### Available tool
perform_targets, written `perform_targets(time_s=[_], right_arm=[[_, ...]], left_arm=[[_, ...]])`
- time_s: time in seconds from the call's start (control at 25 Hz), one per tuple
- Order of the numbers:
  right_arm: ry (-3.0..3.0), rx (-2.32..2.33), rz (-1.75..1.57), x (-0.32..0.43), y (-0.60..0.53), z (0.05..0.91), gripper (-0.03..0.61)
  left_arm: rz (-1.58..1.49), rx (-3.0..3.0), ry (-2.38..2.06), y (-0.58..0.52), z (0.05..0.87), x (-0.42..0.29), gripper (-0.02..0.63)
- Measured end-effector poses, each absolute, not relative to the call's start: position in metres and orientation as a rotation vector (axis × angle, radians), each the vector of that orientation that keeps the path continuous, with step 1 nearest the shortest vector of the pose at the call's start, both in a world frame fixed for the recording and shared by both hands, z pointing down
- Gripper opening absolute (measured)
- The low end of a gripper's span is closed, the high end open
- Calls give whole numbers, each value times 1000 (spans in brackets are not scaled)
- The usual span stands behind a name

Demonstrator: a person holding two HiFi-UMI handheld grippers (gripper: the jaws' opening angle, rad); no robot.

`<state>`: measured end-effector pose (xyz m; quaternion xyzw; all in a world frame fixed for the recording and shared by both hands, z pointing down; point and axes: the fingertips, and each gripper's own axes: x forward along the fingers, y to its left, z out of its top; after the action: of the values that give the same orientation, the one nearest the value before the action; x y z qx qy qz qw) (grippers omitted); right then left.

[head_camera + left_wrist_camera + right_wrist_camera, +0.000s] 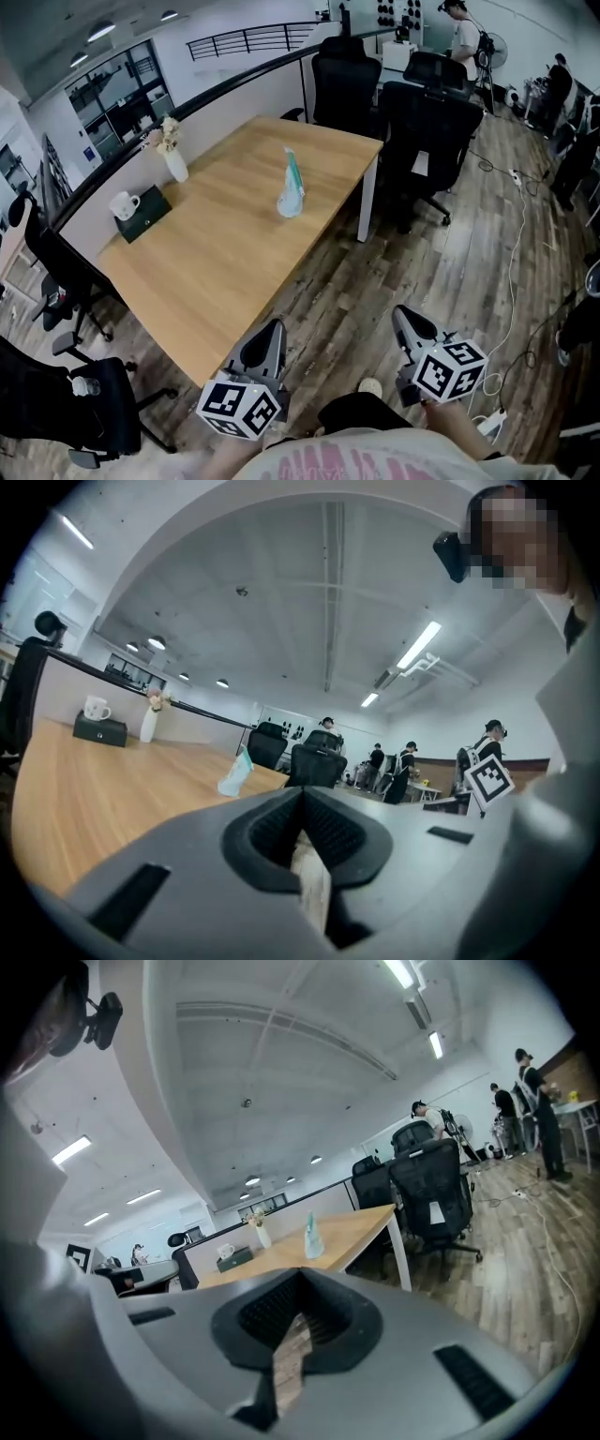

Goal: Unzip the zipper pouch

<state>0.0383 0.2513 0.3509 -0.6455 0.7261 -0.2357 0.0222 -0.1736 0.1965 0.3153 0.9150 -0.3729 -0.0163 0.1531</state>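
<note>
- The left gripper point(274, 326) sits at the bottom of the head view, left of centre, over the wood floor point(394, 272) just off the near corner of the table point(216, 272).
- Its own view shows the jaws pressed together with nothing between them. Only a thin strip of floor shows through the slit below the tips.
- The right gripper point(401, 313) sits at the bottom of the head view, right of centre, over the floor and well clear of the table.
- Its jaws are together too and hold nothing. Floorboards show through the gap under them.
- The pouch point(292, 187) stands upright on the table in the upper middle of the head view, near the table's right edge and well apart from both grippers.
- It is pale with a teal tint and narrows toward the top. Nothing touches it.
- In the left gripper view the pouch shows small, left of centre, on the far part of the tabletop. In the right gripper view it shows just above the jaws, at centre.
- A white vase point(175, 167) with flowers stands by the table's upper left edge.
- A white mug point(124, 203) rests on a dark box point(148, 215) lower left of the vase.
- Black chairs point(427, 122) stand beyond the table's far end, at upper centre of the head view.
- A white cable point(514, 262) runs down the floor at the right.
- People point(464, 37) stand at the upper right.
</note>
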Motion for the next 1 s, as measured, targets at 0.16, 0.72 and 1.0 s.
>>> perform_targets(time_s=[0.16,0.72,1.0], right_arm=[[2312,-1982,-762,63,180,366,-3],[2760,-1514,-656,106,-108,350,-3],[2801,-1404,-885,94,-150,400,-3]], left_arm=[[-31,2564,-1155,129,333,-157,2],[165,2514,-1412,-83,387,-50,37],[276,2454,-1419,-130,427,-36,100]])
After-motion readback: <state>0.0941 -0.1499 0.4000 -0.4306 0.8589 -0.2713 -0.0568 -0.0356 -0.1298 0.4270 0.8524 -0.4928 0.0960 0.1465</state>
